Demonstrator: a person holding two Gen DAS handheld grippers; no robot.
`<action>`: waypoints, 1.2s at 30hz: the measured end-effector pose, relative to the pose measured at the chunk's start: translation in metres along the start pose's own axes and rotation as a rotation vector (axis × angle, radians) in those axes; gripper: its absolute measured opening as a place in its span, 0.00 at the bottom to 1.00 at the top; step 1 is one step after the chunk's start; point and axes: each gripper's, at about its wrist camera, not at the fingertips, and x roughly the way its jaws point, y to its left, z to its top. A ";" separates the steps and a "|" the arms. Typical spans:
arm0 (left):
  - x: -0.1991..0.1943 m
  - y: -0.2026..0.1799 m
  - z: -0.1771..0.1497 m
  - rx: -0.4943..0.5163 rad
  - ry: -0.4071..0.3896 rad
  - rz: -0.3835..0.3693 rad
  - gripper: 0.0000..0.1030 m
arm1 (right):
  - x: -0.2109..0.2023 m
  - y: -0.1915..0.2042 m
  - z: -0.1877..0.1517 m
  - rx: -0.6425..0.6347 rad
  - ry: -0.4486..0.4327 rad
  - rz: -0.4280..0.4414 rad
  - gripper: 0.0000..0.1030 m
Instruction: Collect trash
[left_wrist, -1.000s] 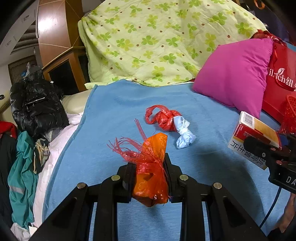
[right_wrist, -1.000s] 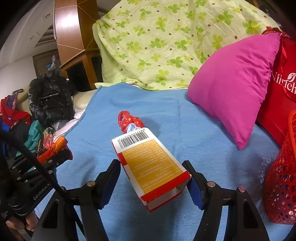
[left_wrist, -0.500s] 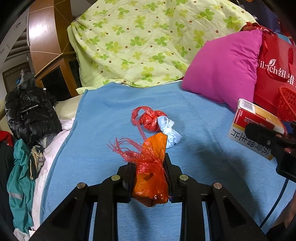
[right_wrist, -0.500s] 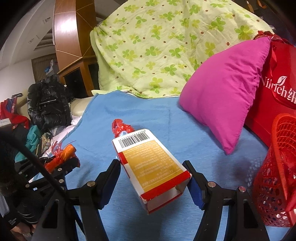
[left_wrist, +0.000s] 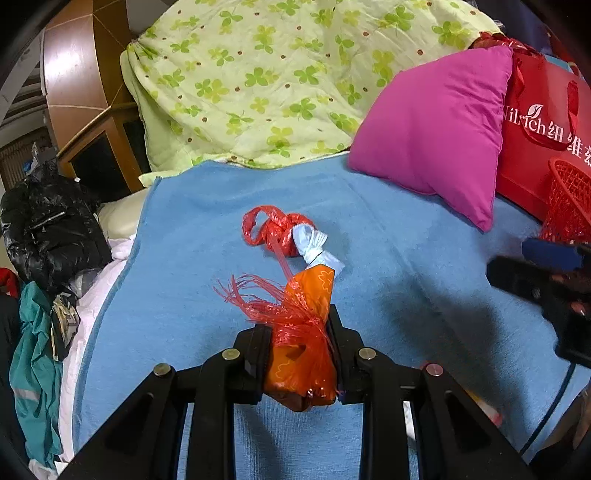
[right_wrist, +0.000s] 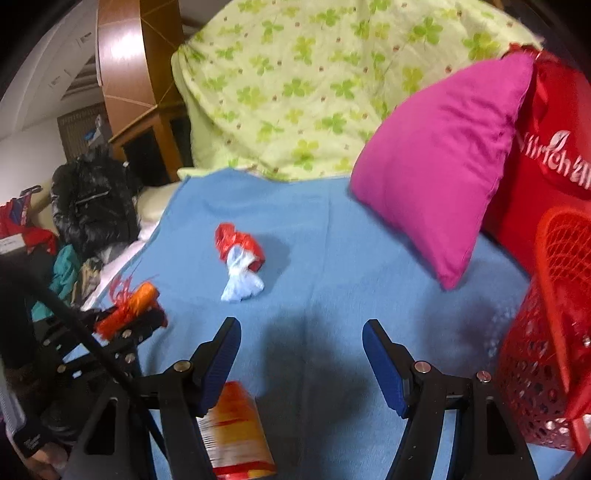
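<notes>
The left tongs (left_wrist: 300, 345) clench an orange wrapper (left_wrist: 303, 354); the right tongs (right_wrist: 301, 343) gape empty above a blurred box (right_wrist: 236, 435), with knotted bags (left_wrist: 286, 236) ahead and a red basket (right_wrist: 554, 332) to their right.

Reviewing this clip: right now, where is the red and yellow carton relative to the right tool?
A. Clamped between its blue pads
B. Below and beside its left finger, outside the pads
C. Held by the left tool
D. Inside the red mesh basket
B. In the right wrist view the right tool stands open with only blue blanket between its pads, and the blurred carton sits low beside its left finger.
</notes>
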 end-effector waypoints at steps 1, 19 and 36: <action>0.002 0.004 -0.001 -0.008 0.012 0.001 0.28 | 0.002 -0.001 -0.002 -0.006 0.016 0.010 0.70; 0.016 0.050 -0.010 -0.093 0.067 0.074 0.28 | 0.051 0.057 -0.058 -0.269 0.276 0.104 0.73; 0.011 0.033 -0.006 -0.065 0.048 0.051 0.28 | 0.028 0.014 -0.030 -0.057 0.148 0.047 0.49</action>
